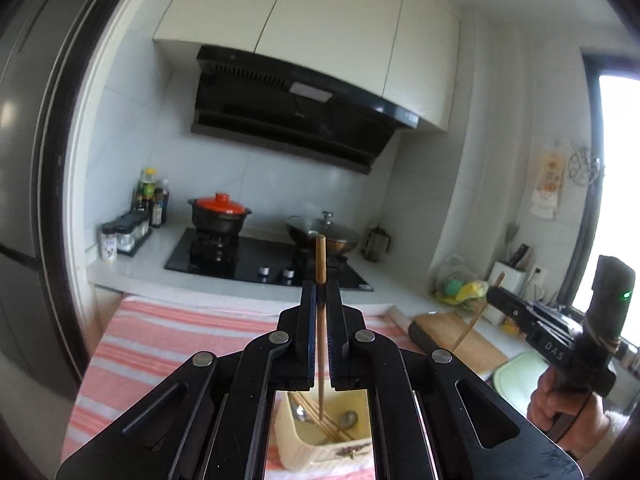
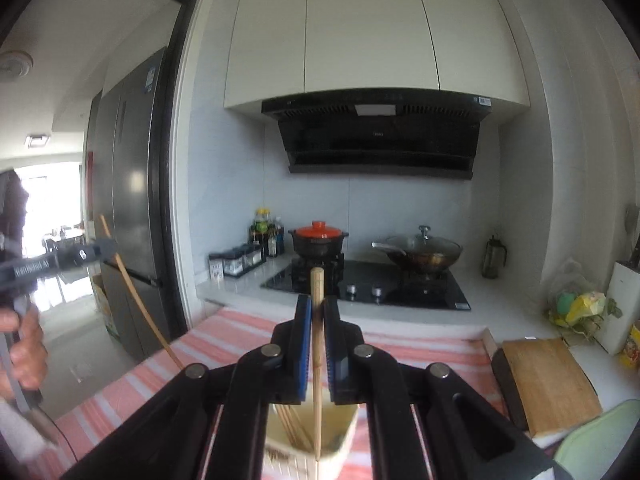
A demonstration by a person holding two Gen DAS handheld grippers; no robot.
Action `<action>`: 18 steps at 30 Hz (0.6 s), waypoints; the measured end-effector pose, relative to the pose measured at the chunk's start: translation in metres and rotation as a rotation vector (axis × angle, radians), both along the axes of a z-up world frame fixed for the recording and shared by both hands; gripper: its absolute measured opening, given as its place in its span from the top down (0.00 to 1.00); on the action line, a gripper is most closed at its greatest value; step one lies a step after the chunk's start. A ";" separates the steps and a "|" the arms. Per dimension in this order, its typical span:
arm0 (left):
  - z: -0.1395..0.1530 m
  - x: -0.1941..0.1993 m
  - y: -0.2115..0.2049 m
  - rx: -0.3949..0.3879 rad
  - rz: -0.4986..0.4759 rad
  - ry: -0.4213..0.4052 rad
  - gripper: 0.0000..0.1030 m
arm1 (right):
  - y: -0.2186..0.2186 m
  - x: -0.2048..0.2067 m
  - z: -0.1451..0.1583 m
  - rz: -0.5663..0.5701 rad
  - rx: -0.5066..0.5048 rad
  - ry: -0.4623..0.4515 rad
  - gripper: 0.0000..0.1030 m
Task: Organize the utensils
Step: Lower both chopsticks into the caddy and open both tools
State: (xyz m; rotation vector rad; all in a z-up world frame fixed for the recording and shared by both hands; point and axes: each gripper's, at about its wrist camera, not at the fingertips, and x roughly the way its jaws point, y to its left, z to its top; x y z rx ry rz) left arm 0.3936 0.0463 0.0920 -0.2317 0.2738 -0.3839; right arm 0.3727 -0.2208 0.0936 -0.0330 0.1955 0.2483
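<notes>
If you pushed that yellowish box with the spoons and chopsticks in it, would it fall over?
Probably it would slide rather than topple: the utensil box looks wide and low, with spoons lying in it. The striped cloth under it might bunch up and catch it. It looks like light plastic, so a high, hard shove could still tip it.

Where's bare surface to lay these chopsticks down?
Free: the pink-and-white striped cloth between the cream utensil box and the black hob, and the white counter beside the spice jars. Crowded: the right end, with the wooden cutting board, bagged produce and white knife block.
</notes>
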 end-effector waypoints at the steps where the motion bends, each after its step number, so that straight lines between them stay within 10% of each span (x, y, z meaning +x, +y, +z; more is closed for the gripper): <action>1: -0.008 0.013 -0.007 0.010 -0.005 0.030 0.97 | 0.003 0.010 -0.002 -0.001 -0.005 -0.009 0.94; 10: -0.103 0.101 -0.045 0.058 -0.082 0.381 0.97 | 0.030 0.110 -0.083 0.055 -0.110 0.317 0.94; 18: -0.143 0.119 -0.064 0.101 -0.087 0.498 0.91 | 0.035 0.148 -0.125 0.053 -0.001 0.471 0.86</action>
